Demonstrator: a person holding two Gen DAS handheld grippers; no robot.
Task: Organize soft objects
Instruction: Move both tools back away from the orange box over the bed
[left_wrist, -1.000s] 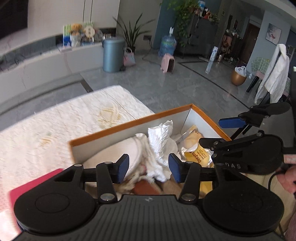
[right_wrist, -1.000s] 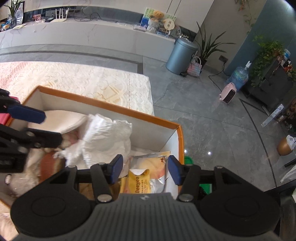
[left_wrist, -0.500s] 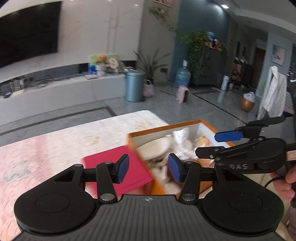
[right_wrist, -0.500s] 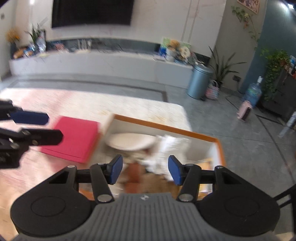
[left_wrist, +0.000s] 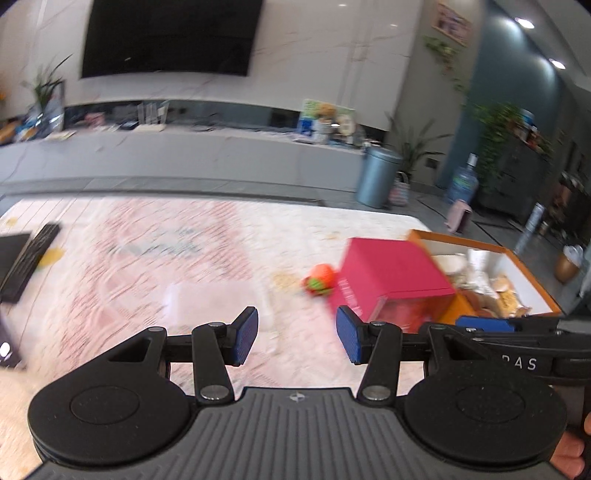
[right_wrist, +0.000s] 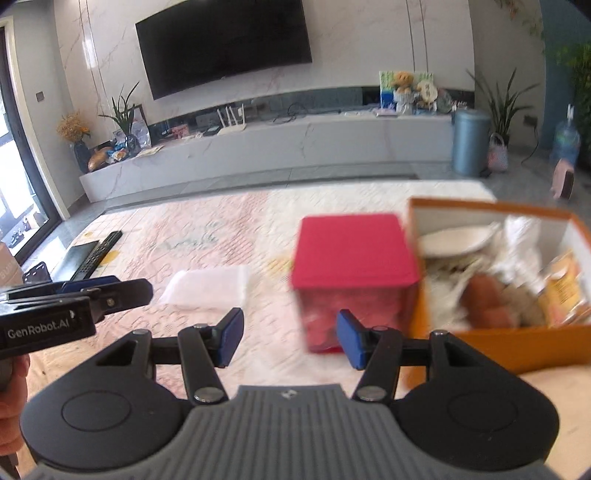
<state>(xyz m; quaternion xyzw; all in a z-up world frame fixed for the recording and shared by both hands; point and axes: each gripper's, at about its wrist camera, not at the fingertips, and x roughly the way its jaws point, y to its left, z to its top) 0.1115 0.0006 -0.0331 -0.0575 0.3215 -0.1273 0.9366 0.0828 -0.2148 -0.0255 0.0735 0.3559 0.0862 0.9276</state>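
An orange box (right_wrist: 491, 343) with white inner walls holds several soft things: a cream pad, white cloth, brown plush, a yellow packet. It also shows at the right in the left wrist view (left_wrist: 532, 291). A red box (right_wrist: 351, 251) stands to its left, also in the left wrist view (left_wrist: 388, 269). A white folded cloth (right_wrist: 210, 284) lies on the rug. A small orange and green toy (left_wrist: 319, 280) lies left of the red box. My left gripper (left_wrist: 297, 336) is open and empty above the rug. My right gripper (right_wrist: 290, 338) is open and empty, near the red box.
A patterned pale rug (right_wrist: 177, 236) covers the surface. A remote and a dark flat device (right_wrist: 88, 254) lie at its left edge. A TV wall, low cabinet and blue bin (right_wrist: 471, 142) stand far behind.
Both grippers have swung left and up, away from the orange box, over the rug. The red box, white cloth and small toy have come into view. Both stay open.
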